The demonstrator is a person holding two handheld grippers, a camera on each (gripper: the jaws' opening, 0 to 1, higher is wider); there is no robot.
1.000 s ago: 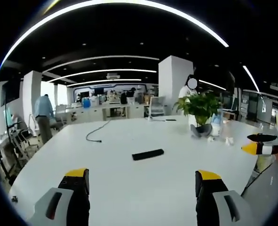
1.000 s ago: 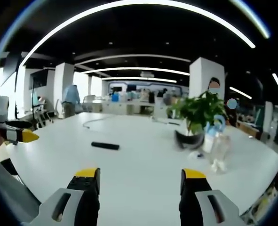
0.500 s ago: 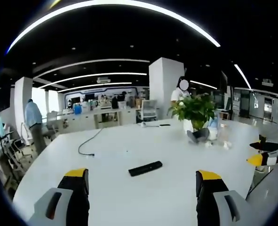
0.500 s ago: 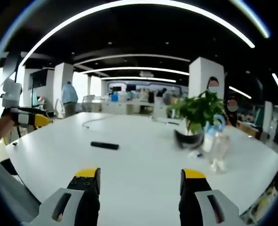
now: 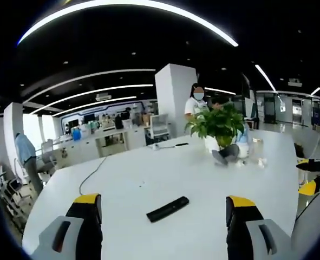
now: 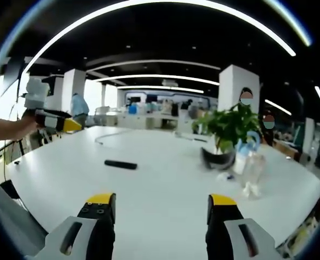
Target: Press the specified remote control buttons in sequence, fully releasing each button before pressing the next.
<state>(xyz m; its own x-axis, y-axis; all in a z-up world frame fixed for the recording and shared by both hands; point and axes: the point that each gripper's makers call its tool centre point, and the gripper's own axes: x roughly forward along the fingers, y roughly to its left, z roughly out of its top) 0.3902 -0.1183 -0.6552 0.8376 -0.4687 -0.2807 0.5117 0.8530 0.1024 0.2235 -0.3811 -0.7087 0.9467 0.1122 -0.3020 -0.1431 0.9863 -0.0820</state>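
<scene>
Spreading across both views, a large white table [image 5: 149, 179] is seen, and on it the black remote control [image 5: 168, 208] lies flat, alone, well apart from the potted plant [image 5: 216, 127] at the far right. Compared with a second ago, the remote is now lower and nearer in the left gripper view, between the two jaws; this is judged as an approach of the left gripper [image 5: 165, 208], so no button has been pressed yet. In the right gripper view the left gripper [image 6: 73, 125] is raised at the far left, held by a hand [image 6: 24, 127]. The right gripper [image 6: 162, 208] is kept low and near. Both grippers are released, jaws wide apart, nothing grasped.
</scene>
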